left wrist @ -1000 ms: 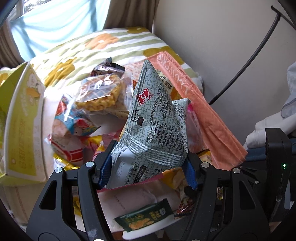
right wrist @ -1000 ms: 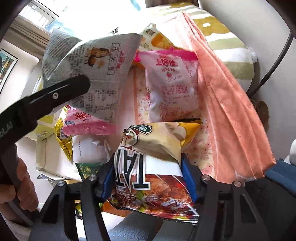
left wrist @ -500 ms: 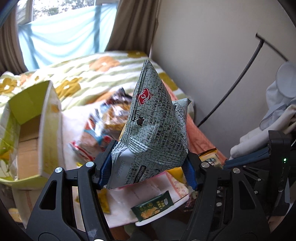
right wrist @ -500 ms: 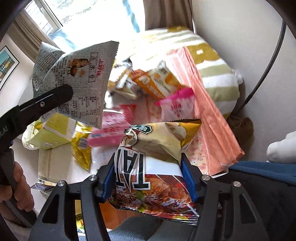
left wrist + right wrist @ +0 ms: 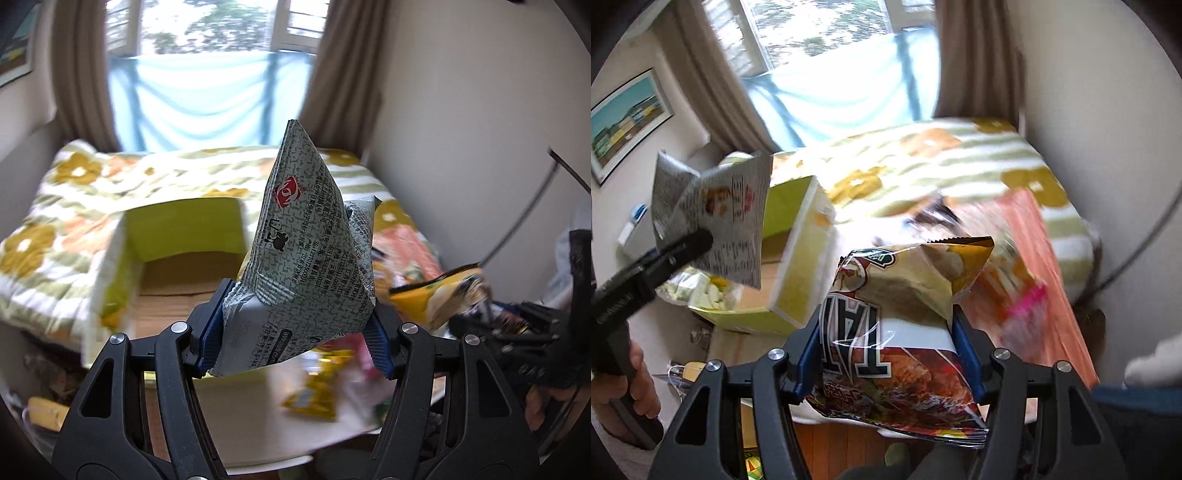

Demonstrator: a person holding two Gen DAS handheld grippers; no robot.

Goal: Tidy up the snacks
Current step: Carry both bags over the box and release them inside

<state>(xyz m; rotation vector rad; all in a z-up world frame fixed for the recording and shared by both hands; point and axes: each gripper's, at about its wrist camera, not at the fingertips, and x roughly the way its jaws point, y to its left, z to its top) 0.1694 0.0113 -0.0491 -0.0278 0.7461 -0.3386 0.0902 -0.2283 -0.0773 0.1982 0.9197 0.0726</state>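
Note:
My left gripper (image 5: 293, 332) is shut on a grey-green printed snack bag (image 5: 306, 251) and holds it up in the air, in front of an open yellow-green cardboard box (image 5: 177, 236). The same bag (image 5: 713, 218) and the left gripper show at the left of the right wrist view. My right gripper (image 5: 886, 354) is shut on a gold and brown chip bag (image 5: 901, 317), held above the table. The chip bag's yellow end (image 5: 439, 295) shows at the right of the left wrist view. The box (image 5: 798, 266) lies left of the chip bag.
Several loose snack packets (image 5: 317, 395) lie blurred on the white table (image 5: 240, 421). An orange-pink cloth (image 5: 1045, 273) with more packets lies at the right. A flowered bedspread (image 5: 74, 206) lies behind the box. A wall and a dark cable (image 5: 524, 218) stand at the right.
Both grippers have risen and pulled back with their bags. The left one has swung left, so the open box now lies ahead of it. The snack pile has dropped low in both views.

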